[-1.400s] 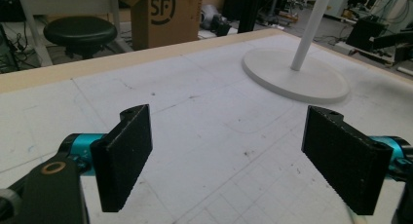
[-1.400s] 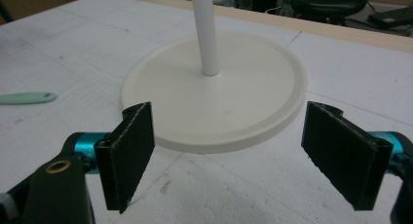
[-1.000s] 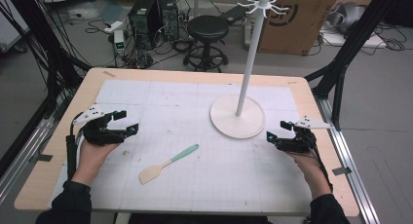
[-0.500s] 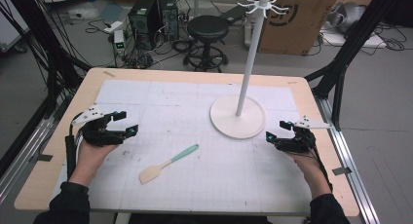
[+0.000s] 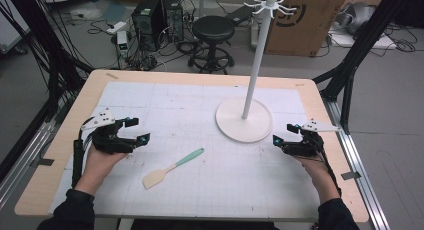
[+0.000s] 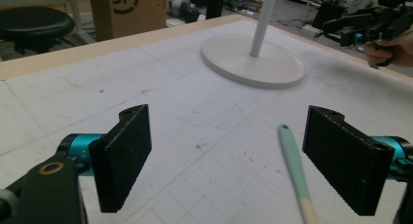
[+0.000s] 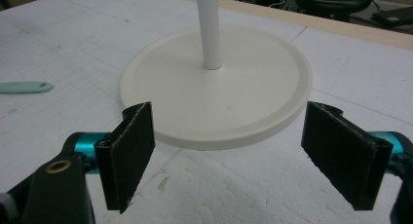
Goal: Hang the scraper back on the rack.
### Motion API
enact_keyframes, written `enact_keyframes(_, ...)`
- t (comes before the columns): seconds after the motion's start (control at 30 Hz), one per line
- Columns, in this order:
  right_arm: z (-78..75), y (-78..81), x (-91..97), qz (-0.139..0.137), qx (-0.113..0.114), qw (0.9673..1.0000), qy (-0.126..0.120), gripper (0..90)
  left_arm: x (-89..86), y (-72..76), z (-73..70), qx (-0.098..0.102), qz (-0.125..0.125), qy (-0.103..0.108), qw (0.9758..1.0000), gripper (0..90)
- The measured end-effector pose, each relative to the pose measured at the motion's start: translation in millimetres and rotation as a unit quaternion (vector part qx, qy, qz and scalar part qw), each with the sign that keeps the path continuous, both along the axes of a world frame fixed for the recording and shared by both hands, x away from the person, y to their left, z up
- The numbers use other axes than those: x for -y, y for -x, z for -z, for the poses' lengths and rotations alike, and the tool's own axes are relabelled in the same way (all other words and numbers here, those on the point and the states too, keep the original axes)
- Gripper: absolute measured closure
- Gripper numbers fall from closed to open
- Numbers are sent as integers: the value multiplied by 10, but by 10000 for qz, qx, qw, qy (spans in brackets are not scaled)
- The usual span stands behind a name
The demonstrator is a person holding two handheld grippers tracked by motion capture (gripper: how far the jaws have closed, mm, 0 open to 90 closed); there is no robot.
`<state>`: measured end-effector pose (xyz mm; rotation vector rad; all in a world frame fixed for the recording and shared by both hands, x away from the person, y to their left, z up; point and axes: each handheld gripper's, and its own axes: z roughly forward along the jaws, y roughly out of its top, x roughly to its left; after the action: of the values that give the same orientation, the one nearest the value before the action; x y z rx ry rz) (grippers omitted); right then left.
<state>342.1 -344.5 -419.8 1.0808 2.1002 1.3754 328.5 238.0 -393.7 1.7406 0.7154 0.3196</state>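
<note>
Claws rest at either side of a wooden bench covered with a white gridded mat, seen from above the person's side. We see the left claw low over the mat at the left, held in the person's left hand, its two black jaws spread apart with nothing between them. The right claw sits near the right edge, jaws likewise spread and empty. Between the two, nearer the left one, a spatula with a mint-green handle and a pale blade lies flat on the mat, handle pointing up and to the right, touched by neither claw. In the left gripper view the handle's green tip lies just inside the right-hand jaw, on the mat and ungripped. A white stand with a round base, a tall pole and a ring of small hooks on top is upright right of centre; in the right gripper view its base sits just beyond the open jaws. We judge the work has barely begun: the spatula has not been picked up, and if it is meant for the stand's hooks, grasping, lifting and hanging all remain.
</note>
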Motion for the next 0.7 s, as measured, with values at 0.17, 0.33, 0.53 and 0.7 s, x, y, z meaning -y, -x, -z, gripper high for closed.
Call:
enact_keyframes(0.17,2,0,-2,0,-5,10000,18,191,186,23,61,-104,298,-117,9994,197)
enact_keyframes(0.33,1,3,-8,0,-19,10000,16,191,400,109,134,-311,700,-453,9960,213)
enact_keyframes(0.53,12,2,-20,-31,-47,10000,66,191,580,232,263,-364,932,-735,9923,236)
enact_keyframes(0.7,13,1,-23,-37,-28,9999,101,192,646,252,408,-481,775,-1120,9895,266)
